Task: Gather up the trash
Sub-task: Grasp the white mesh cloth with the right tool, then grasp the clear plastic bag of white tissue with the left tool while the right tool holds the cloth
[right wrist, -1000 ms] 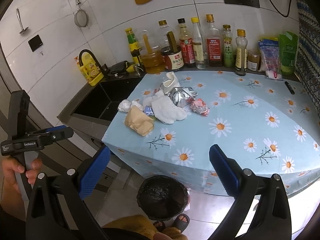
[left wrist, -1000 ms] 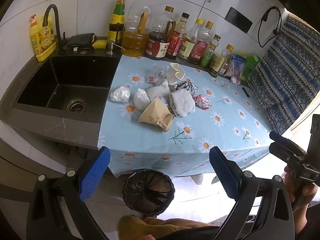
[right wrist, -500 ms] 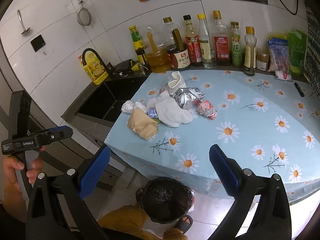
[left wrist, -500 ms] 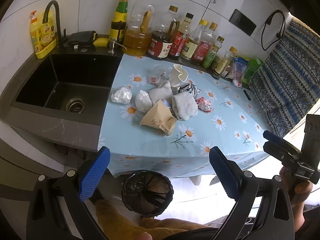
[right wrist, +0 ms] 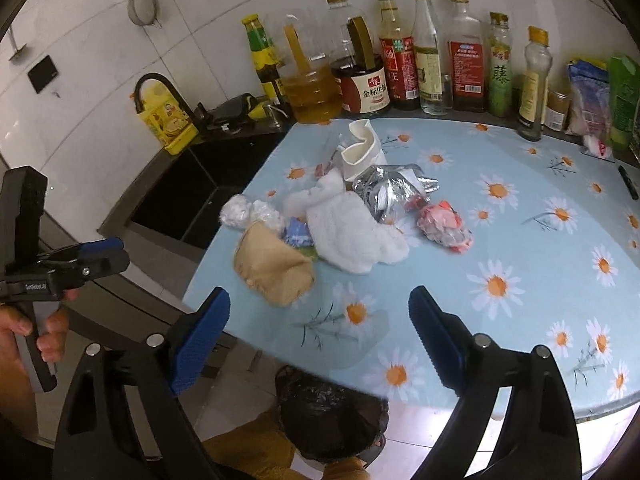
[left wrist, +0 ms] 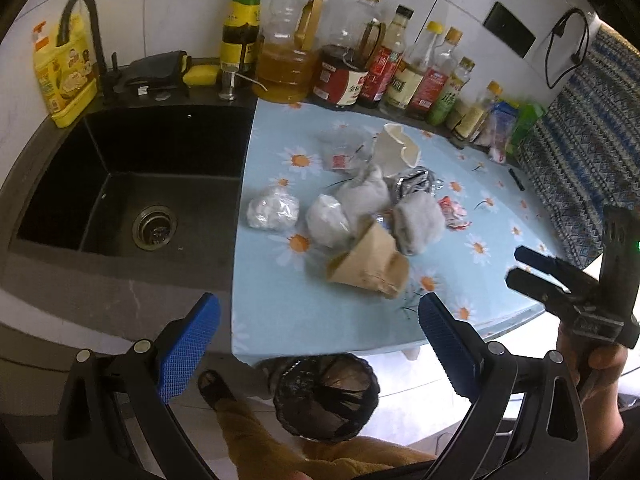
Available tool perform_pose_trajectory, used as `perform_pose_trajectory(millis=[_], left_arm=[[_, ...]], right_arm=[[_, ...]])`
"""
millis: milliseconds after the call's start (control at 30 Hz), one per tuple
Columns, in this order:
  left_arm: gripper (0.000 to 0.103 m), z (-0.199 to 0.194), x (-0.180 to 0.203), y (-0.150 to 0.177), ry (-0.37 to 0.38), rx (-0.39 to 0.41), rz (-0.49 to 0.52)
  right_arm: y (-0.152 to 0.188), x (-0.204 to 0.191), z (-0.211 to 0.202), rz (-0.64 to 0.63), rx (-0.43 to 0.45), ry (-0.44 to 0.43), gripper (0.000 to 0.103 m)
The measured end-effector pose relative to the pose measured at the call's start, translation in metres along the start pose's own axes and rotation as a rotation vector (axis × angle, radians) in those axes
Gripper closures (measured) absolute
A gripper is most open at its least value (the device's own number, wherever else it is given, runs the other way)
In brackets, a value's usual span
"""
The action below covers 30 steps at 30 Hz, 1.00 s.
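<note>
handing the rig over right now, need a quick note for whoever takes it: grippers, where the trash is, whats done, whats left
Left hand-held gripper: open, empty, at the table's near edge.
Right hand-held gripper: open, empty; its jaws have just been closing a little, with nothing between them.
Trash: all in one pile on the daisy tablecloth: brown paper bag nearest, white cloth, silver foil wrapper, red-pink wrapper, crushed white cup, and plastic-wrapped wads by the sink.
Bin: on the floor under the table's near edge, black liner.
Done: nothing picked up yet.
Left: move every piece into the bin.
</note>
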State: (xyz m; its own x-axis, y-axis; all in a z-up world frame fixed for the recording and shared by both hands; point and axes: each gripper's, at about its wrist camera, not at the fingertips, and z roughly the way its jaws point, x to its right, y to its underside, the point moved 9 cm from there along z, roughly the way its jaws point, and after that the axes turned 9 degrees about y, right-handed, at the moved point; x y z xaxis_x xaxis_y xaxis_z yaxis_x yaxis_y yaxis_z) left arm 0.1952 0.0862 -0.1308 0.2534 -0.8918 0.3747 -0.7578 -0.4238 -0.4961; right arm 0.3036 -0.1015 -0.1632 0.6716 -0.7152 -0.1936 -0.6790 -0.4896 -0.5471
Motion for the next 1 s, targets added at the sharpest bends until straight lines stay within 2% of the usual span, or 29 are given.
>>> perform_pose_trajectory(millis=[67, 200, 267, 500, 600, 667, 767, 867, 1000], left_arm=[[0.007, 0.008, -0.009, -0.006, -0.008, -0.016, 0.005], [0.007, 0.025, -0.022, -0.014, -0.021, -0.044, 0.024], [0.007, 0.035, -0.027, -0.017, -0.010, -0.066, 0.028], [0.007, 0.069, -0.037, -0.030, 0.008, -0.129, 0.067], [0.007, 0.082, -0.042, -0.036, 0.014, -0.149, 0.077], [0.007, 0.089, -0.045, -0.040, 0.019, -0.162, 0.079], [0.007, 0.097, -0.049, -0.045, 0.018, -0.177, 0.090], [0.007, 0.102, -0.053, -0.049, 0.019, -0.191, 0.099], [0.008, 0.105, -0.055, -0.055, 0.018, -0.204, 0.112]], right_arm=[[-0.006, 0.004, 0.017, 0.020, -0.030, 0.012, 0.021], [-0.018, 0.008, 0.046, 0.030, -0.065, 0.040, 0.022], [-0.023, 0.008, 0.060, 0.033, -0.088, 0.034, 0.030], [-0.032, 0.011, 0.103, 0.049, -0.153, 0.048, 0.039], [-0.031, 0.013, 0.113, 0.049, -0.172, 0.058, 0.053], [-0.029, 0.013, 0.115, 0.040, -0.177, 0.062, 0.067], [-0.028, 0.017, 0.114, 0.051, -0.173, 0.071, 0.077], [-0.028, 0.015, 0.109, 0.054, -0.171, 0.070, 0.082], [-0.032, 0.012, 0.094, 0.056, -0.148, 0.071, 0.082]])
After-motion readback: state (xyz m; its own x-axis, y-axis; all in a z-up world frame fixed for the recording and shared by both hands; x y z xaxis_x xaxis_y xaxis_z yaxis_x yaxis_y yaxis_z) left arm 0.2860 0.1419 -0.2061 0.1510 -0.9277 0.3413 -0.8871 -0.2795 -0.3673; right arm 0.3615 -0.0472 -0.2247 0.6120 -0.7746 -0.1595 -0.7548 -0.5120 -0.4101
